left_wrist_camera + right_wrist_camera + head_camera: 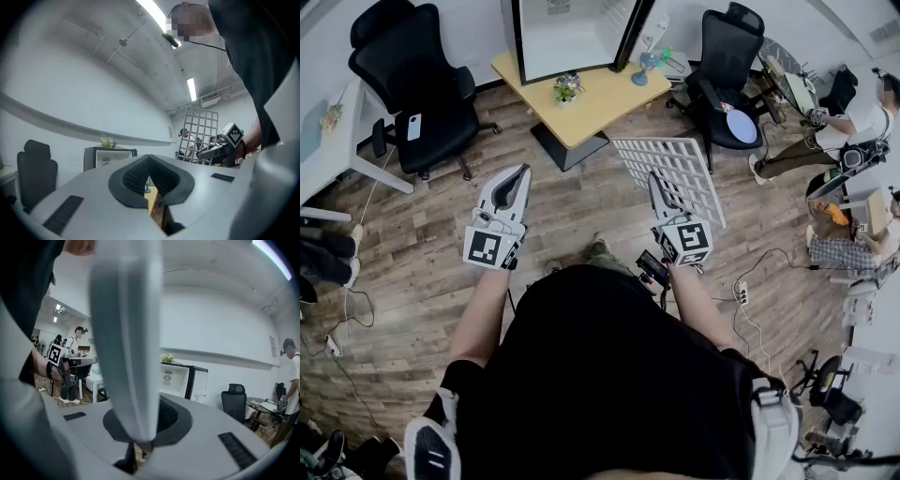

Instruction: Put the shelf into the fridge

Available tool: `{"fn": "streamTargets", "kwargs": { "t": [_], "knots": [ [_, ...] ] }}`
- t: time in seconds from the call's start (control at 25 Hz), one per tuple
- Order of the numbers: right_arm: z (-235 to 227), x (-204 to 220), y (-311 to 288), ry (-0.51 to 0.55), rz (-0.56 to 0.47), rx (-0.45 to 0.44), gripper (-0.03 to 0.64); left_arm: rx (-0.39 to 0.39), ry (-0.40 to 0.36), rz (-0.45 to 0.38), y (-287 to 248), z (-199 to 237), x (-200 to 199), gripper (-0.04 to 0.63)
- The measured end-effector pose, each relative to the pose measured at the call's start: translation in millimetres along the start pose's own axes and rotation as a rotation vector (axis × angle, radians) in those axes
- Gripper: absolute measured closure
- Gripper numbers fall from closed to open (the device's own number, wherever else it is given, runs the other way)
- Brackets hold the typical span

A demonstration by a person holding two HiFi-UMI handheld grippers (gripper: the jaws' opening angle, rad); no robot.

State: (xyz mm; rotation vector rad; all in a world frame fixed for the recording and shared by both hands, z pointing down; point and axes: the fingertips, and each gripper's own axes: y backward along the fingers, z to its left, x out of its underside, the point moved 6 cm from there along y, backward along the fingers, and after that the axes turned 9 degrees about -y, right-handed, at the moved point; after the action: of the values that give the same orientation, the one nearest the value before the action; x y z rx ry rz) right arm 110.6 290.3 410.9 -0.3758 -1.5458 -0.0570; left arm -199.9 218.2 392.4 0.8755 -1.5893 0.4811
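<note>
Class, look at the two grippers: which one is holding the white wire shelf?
The right gripper: its jaws are shut on the shelf, while the left gripper is shut with nothing between its jaws.

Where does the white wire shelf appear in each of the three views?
Head view: centre right, the shelf in the right tool.
Left gripper view: right of centre, upright.
Right gripper view: blurred white strip between the jaws.
Shared landmark: the fridge.
</note>
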Motion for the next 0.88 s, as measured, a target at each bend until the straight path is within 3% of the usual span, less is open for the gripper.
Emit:
{"fn": "streamTargets", "kwargs": {
  "t": [0.88],
  "knots": [
    [34,0,-5,-0.017,-0.024,-0.004,0.577,0.017,0.035,0.000,19,6,10,0.577]
  ]
}}
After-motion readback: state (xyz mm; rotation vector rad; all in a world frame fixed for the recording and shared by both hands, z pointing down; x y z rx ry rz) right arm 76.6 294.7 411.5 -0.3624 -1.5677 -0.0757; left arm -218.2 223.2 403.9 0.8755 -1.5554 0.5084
